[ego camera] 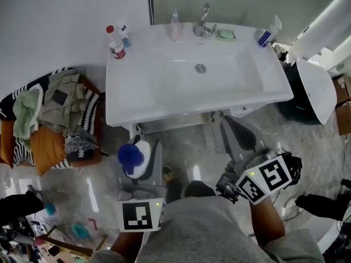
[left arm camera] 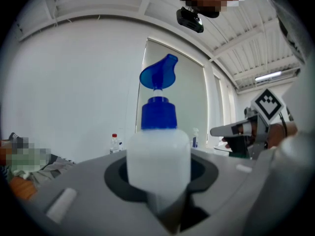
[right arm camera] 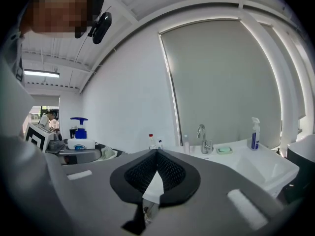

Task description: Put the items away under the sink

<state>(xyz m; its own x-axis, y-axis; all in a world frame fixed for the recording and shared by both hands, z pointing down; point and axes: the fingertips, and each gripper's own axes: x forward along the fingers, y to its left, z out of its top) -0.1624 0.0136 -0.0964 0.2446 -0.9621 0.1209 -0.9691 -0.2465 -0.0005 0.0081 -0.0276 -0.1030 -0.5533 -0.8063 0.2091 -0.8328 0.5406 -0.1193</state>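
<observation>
Pump bottle (ego camera: 133, 156) sits clamped in the jaws of your left gripper (left arm camera: 160, 200), held near you in front of the sink (ego camera: 164, 95), not yet stowed beneath. Your right gripper (right arm camera: 156, 178) has its jaws together on nothing. Along the sink's far edge, the red-capped bottle (ego camera: 115, 44), soap dish (ego camera: 225, 35) and spray bottle (ego camera: 269, 33) wait, so most of the job looks undone.

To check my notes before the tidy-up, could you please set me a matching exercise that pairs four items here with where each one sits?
Things:
1. pump bottle
2. spray bottle
3. soap dish
4. red-capped bottle

Places, as the head view shows them:
A. back left corner of the sink
B. just right of the tap
C. clamped in the left gripper
D. back right corner of the sink

Pairs: 1-C, 2-D, 3-B, 4-A
</observation>
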